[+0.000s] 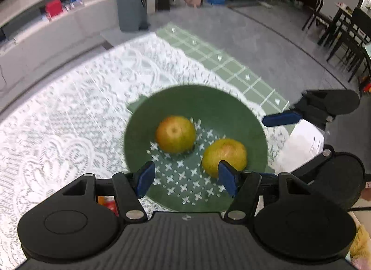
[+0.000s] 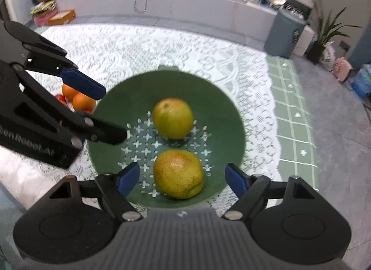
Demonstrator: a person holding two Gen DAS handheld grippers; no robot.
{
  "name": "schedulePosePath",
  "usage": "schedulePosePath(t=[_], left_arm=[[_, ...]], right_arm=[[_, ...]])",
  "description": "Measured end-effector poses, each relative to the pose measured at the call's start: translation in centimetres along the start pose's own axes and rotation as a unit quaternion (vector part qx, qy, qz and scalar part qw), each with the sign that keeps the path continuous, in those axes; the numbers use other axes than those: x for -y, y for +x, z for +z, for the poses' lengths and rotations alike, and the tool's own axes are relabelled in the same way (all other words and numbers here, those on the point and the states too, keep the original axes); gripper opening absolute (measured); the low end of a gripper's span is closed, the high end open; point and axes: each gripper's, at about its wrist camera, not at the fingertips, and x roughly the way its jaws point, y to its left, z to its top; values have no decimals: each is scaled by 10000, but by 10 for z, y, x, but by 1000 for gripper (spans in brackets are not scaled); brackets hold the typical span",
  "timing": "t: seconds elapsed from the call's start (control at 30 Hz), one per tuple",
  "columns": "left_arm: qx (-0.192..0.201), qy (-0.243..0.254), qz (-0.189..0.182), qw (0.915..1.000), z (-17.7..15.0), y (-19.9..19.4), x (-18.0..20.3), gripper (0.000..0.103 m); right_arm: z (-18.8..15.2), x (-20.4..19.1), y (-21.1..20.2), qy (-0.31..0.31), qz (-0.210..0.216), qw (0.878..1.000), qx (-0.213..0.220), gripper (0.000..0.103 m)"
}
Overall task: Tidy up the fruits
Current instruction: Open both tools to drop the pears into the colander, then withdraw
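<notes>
Now both claws are hovering open and empty over two fruits lying in a green colander.

Right gripper is standing with jaws wide, clear of the near pear-like fruit; left gripper is likewise gaping, gripping nothing. Far fruit is sitting apart from the near one, both on the perforated floor of the colander. Oranges are waiting just beside its rim on the lace cloth. Good practice, judging from this: lifting clear before reaching for them.
</notes>
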Motion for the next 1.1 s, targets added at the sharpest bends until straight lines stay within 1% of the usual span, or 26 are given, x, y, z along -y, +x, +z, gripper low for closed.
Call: schedulePosePath(t=[0.13,0.33,0.47,0.57,0.63,0.77,0.93,1.03,1.1], left_arm=[[382,-96,116,9992,-9,-28,-2,74],[760,-292,314,9962,-35,-59,-10,74],[1064,-546,524,9914,-54,-78,-24,74],[1221,-711,749,9871,-68,-87,-34,74],[1328,-784,849,9844,-79,-95,-42,74],[1466,-889,1130,9787,-106,-105,-55,74],[1530,-1103,1304,9734,-148,-112,-71,74],[1545,-1303,1274,9711,-172,-115,-80,74],[1468,-1432,1217,9712,-186,-115,-86,74]], right_arm=[[-7,-13,-21,123,-63,9994,320,82],[-12,-43,-41,340,140,9962,785,85],[-14,-67,-36,443,321,9940,944,85],[-15,-85,-27,724,576,9905,1019,85],[-17,-97,-21,813,589,9891,1074,86],[-23,-120,-13,1039,533,9860,1190,86],[-33,-146,-18,1182,462,9823,1379,86],[-43,-160,-21,1047,302,9819,1546,86],[-48,-170,-22,944,229,9816,1644,85]])
